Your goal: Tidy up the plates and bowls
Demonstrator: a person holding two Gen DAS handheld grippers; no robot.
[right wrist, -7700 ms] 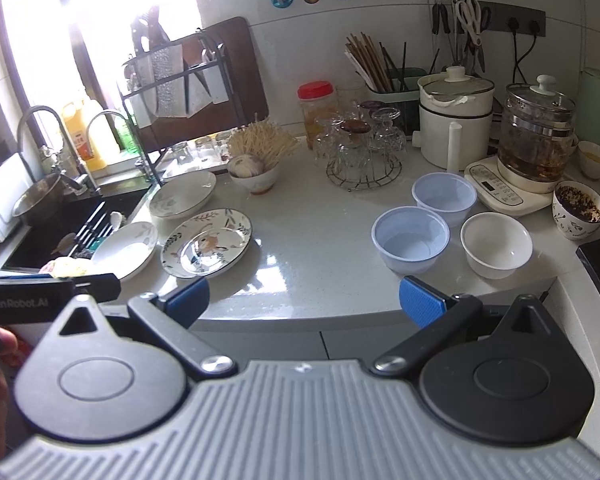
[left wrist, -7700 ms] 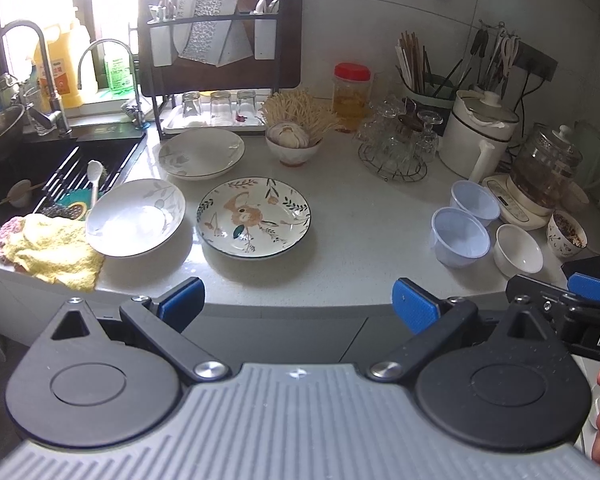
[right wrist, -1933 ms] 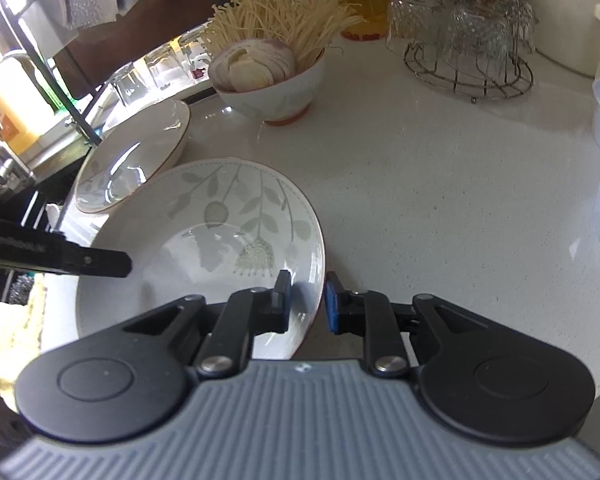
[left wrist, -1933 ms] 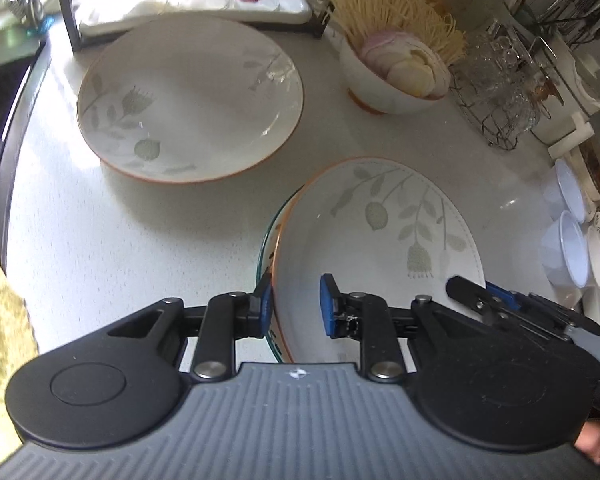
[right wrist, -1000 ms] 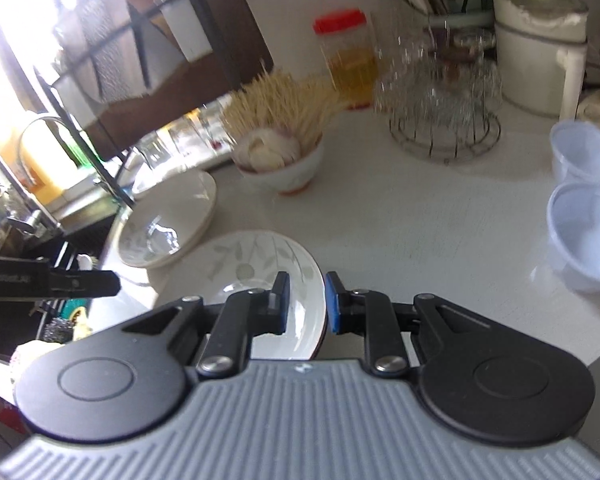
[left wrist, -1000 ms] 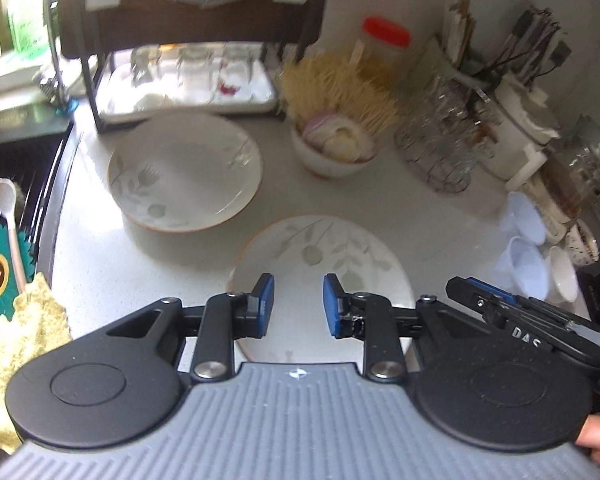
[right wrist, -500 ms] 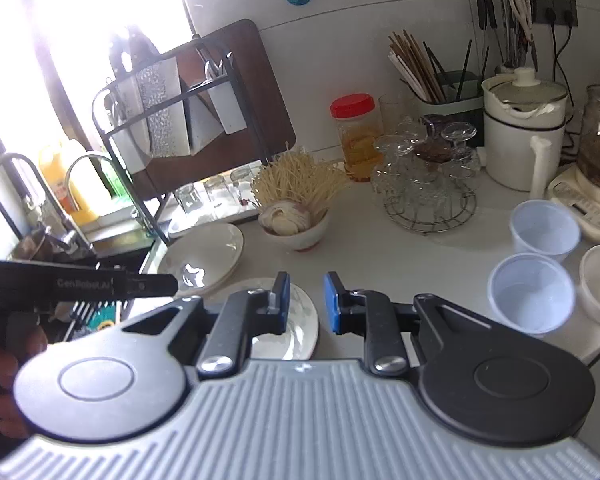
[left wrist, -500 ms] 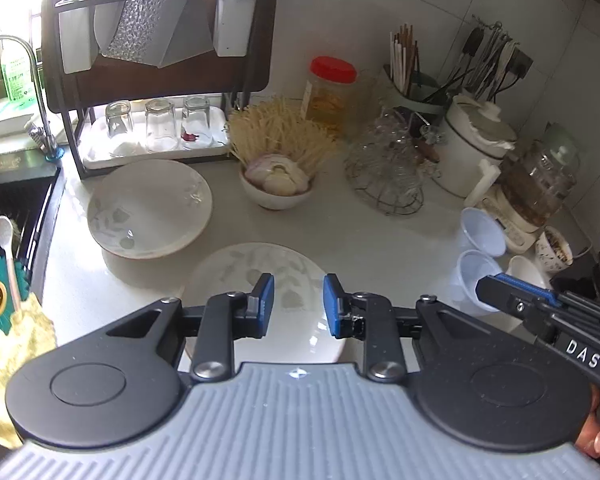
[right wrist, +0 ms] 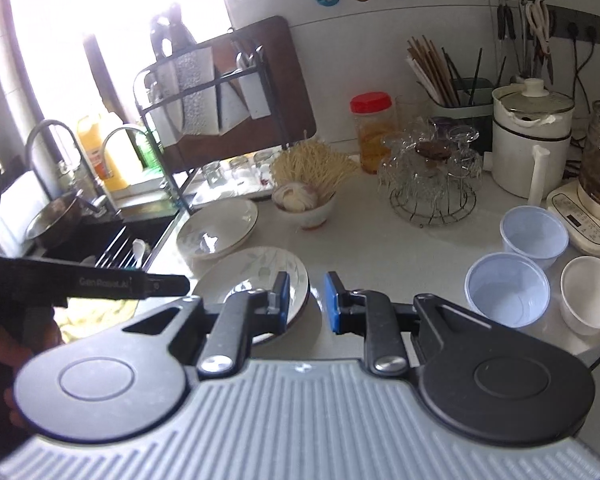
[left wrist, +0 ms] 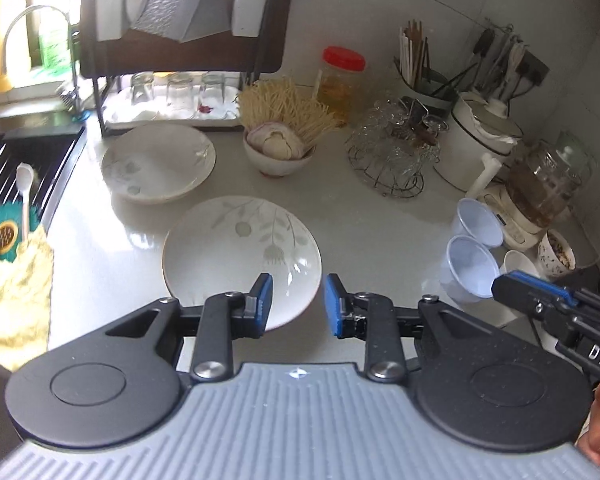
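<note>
Now the leaf-patterned plate [left wrist: 240,248] lies flat, face up, at the centre of the left wrist view, its round glazed white dish printed with grey stems that run toward the lower right. Up and left of it sits a second leaf-patterned plate [left wrist: 158,164], equally flat, with bare white countertop [left wrist: 360,224] between them. The left gripper [left wrist: 296,304] hangs over the near rim of the centre plate, its jaws opening, blue pads apart, nothing between them. The right gripper [right wrist: 305,300] shows a narrow gap between its blue pads, pressing on nothing, above the same plate's right edge. At right stand two translucent plastic cups [right wrist: 508,294] and a small white ceramic bowl [right wrist: 590,296], all upright and round. Behind, a ceramic bowl of enoki mushrooms [left wrist: 280,148] and a wire rack of upturned glasses [left wrist: 392,152] crowd the back; a yellow cloth [left wrist: 12,300] fills the left edge.
</note>
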